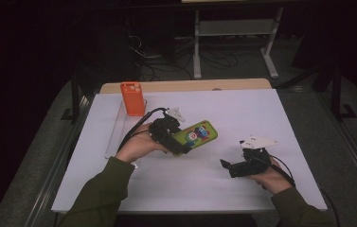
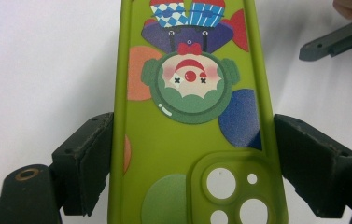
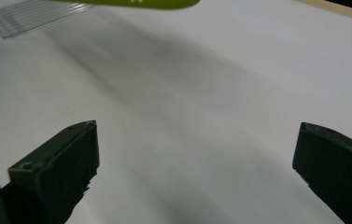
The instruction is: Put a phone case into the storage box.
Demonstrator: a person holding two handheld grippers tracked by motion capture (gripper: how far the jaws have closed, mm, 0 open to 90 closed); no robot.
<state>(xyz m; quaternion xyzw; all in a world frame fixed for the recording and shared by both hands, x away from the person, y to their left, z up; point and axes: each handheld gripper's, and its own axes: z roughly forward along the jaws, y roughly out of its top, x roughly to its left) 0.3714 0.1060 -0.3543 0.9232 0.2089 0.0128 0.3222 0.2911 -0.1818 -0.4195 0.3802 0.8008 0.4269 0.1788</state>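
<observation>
A green phone case (image 1: 196, 134) is clamped in the left tool (image 1: 180, 142) above the white desk (image 1: 242, 113); the right tool (image 1: 227, 164) is held apart, empty, at near right.

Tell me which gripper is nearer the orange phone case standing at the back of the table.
Left. The left gripper, shut on the green phone case, sits just in front and right of the orange phone case. The right gripper, open, rests much farther toward the near right.

Lab: white table (image 1: 261, 113), floor cables (image 1: 166, 61), dark surround.
</observation>
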